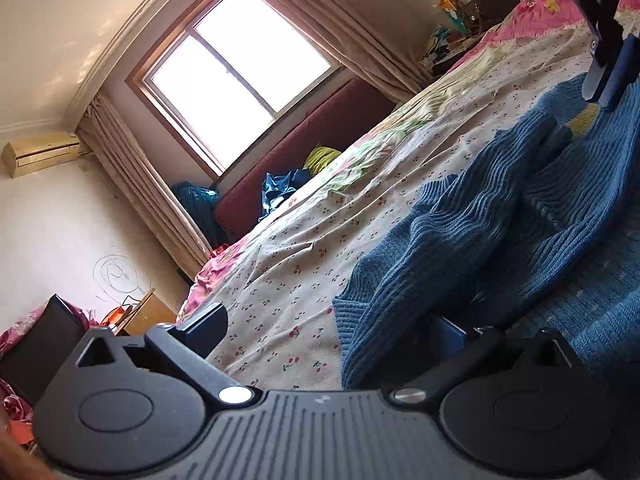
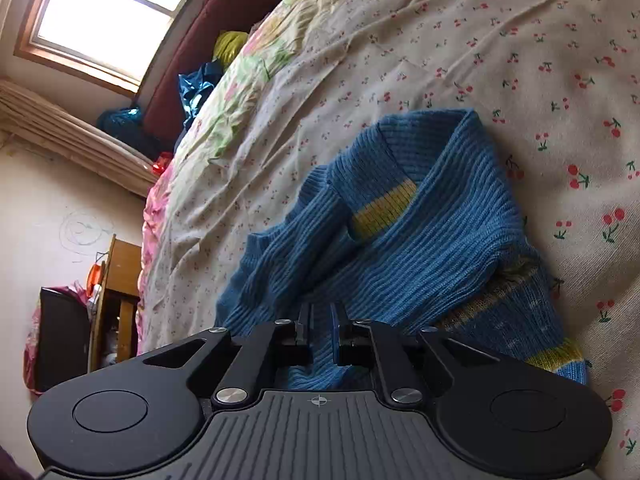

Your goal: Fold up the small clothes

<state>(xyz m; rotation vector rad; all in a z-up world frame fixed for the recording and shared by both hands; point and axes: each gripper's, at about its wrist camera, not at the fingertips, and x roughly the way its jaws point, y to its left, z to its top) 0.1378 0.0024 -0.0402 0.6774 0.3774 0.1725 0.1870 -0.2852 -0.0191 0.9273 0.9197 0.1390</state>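
Right gripper point(image 2: 322, 328) jaws pinch blue sweater point(image 2: 420, 240); bedsheet point(image 2: 440, 40) beneath.

A home bedroom: a bed point(image 1: 320, 248) under a cherry-print sheet fills the right, with a curtained window point(image 1: 236, 72) and wall air conditioner point(image 1: 40, 152) at upper left.

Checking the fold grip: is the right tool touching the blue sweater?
Touching. In the right wrist view the right tool has its fingers nearly together with a fold of the blue sweater running between them, knit against the pads.
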